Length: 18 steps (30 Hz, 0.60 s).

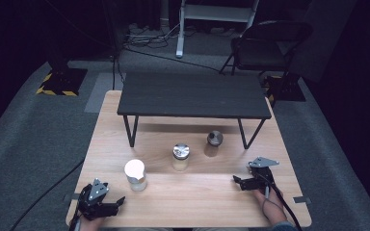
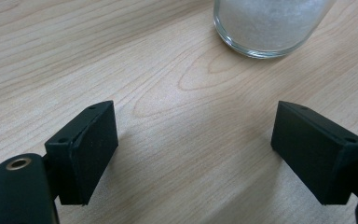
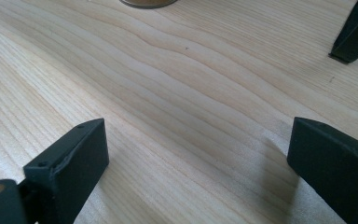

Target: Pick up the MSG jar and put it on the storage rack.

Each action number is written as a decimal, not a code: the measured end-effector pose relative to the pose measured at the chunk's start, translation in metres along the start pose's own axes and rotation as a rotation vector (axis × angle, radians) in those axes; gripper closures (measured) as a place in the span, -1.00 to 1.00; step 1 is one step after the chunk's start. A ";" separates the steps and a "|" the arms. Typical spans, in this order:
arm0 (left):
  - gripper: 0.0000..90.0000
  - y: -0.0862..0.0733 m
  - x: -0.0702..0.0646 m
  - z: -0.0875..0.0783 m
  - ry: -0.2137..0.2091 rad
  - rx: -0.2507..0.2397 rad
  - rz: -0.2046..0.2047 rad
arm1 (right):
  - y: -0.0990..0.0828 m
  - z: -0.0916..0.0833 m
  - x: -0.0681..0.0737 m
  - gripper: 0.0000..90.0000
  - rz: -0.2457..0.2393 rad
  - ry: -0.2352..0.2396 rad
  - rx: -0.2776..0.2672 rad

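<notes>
Three glass jars stand in a slanted row on the wooden table (image 1: pixel 197 202): a white-lidded jar (image 1: pixel 136 174) at the front left, a silver-lidded jar (image 1: pixel 180 156) in the middle, and a dark-lidded jar (image 1: pixel 214 143) further back right. My left gripper (image 1: pixel 118 202) rests low at the front left corner, open and empty, just left of the white-lidded jar. In the left gripper view, that gripper (image 2: pixel 196 126) has the base of the white-filled jar (image 2: pixel 268 25) ahead of it. My right gripper (image 1: pixel 237 182) lies at the front right, open and empty, and in its own view (image 3: pixel 198 140) it hovers over bare wood.
A low black shelf (image 1: pixel 192 96) on thin legs spans the back half of the table. One of its legs (image 3: pixel 354 32) and a jar's base (image 3: pixel 148 2) lie ahead of the right gripper. Beyond the table are a dark chair (image 1: pixel 270 45), cables and grey carpet.
</notes>
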<state>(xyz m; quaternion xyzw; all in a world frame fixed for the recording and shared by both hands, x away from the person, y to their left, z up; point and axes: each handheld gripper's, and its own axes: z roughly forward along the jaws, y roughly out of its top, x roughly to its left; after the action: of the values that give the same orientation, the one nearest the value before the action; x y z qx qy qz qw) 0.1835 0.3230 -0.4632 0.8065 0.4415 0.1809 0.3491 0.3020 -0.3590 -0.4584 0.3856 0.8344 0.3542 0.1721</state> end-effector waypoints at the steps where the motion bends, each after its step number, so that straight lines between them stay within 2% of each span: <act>1: -0.68 0.000 0.000 0.000 0.000 0.000 0.000 | 0.000 0.000 0.000 -0.89 0.000 0.000 0.000; 5: -0.68 0.000 0.000 0.000 -0.003 0.000 0.001 | 0.000 0.000 0.000 -0.89 0.000 0.000 0.000; 11: -0.77 0.001 0.003 0.000 -0.011 0.004 -0.012 | 0.003 0.001 0.000 -1.00 0.012 -0.009 0.015; 13: -0.80 0.000 0.004 -0.001 -0.014 -0.003 -0.012 | 0.003 0.001 0.001 -1.00 0.012 -0.009 0.016; 18: -0.83 -0.003 0.002 -0.006 -0.012 -0.056 -0.016 | 0.003 0.001 0.001 -1.00 0.012 -0.009 0.015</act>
<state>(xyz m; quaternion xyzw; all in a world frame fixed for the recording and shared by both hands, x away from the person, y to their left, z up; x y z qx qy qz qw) 0.1790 0.3280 -0.4616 0.7940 0.4407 0.1855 0.3755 0.3037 -0.3568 -0.4573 0.3933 0.8341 0.3470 0.1707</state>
